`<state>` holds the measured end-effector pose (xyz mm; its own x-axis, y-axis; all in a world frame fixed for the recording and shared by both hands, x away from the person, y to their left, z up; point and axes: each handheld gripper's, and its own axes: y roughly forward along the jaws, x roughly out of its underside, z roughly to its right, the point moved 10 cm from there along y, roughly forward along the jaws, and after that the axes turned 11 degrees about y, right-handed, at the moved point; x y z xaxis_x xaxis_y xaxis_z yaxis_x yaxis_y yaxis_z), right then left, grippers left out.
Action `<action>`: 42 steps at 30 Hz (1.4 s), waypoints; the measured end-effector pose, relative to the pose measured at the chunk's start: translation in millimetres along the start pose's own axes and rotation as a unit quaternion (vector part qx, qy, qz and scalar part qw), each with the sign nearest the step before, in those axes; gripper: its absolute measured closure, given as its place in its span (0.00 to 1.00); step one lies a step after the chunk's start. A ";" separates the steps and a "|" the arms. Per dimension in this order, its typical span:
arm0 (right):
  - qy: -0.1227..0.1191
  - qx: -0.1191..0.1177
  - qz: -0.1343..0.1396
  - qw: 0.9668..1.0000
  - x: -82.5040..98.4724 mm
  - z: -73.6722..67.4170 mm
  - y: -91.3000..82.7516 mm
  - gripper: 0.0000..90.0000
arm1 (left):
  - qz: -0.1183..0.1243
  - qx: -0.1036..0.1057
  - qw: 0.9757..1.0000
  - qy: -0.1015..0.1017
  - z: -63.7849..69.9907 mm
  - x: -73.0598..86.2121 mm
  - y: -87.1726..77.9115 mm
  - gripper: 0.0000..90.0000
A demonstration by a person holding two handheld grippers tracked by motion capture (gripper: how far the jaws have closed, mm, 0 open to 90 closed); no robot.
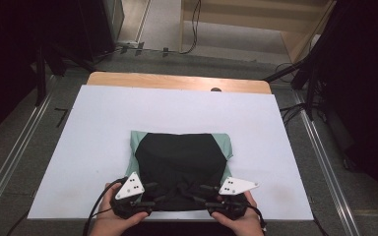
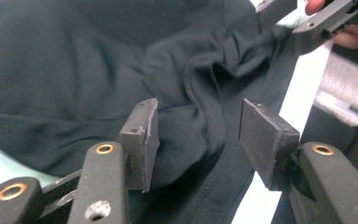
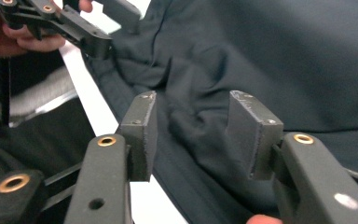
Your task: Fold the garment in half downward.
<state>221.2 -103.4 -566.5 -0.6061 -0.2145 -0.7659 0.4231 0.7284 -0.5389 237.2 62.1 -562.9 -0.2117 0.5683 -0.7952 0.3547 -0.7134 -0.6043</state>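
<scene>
The left gripper has its jaws spread apart, a bunched fold of the dark garment lying between the pads without being pinched. In the high view the left gripper sits at about seven o'clock of the table, at the garment's near edge, held by the left hand.

The right gripper is likewise released, its jaws wide with a ridge of wrinkled cloth between them, untouched by either pad as far as can be seen. From above, the right gripper lies at about five o'clock, held by the right hand; the two grippers point toward each other along the hem, near but apart.

The dark garment is folded into a compact block at the near centre of the white sheet, its near edge rumpled. A pale green part shows at its ten and two o'clock corners. The wooden table edge shows at twelve o'clock.
</scene>
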 end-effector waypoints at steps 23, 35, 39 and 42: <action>-0.041 0.045 -0.010 0.998 12.0 5.2 -17.5 0.95 | -0.001 0.032 0.999 0.000 8.6 4.0 -23.2 0.98; -0.011 0.022 -0.024 0.999 28.8 10.3 -25.1 0.82 | -0.034 0.037 0.999 0.007 15.7 19.7 -12.9 0.94; 0.002 0.015 0.006 1.000 20.7 15.4 -34.9 0.76 | -0.009 0.041 0.999 -0.007 12.7 14.7 -17.5 0.85; 0.006 0.020 0.019 1.000 17.1 19.9 -39.9 0.72 | 0.016 0.040 0.999 -0.021 9.2 9.1 -22.0 0.75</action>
<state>207.3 -149.0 -565.1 -0.5974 -0.1784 -0.7818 0.4728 0.7091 -0.5231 219.0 79.2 -557.4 -0.2405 0.5275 -0.8148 0.2880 -0.7629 -0.5789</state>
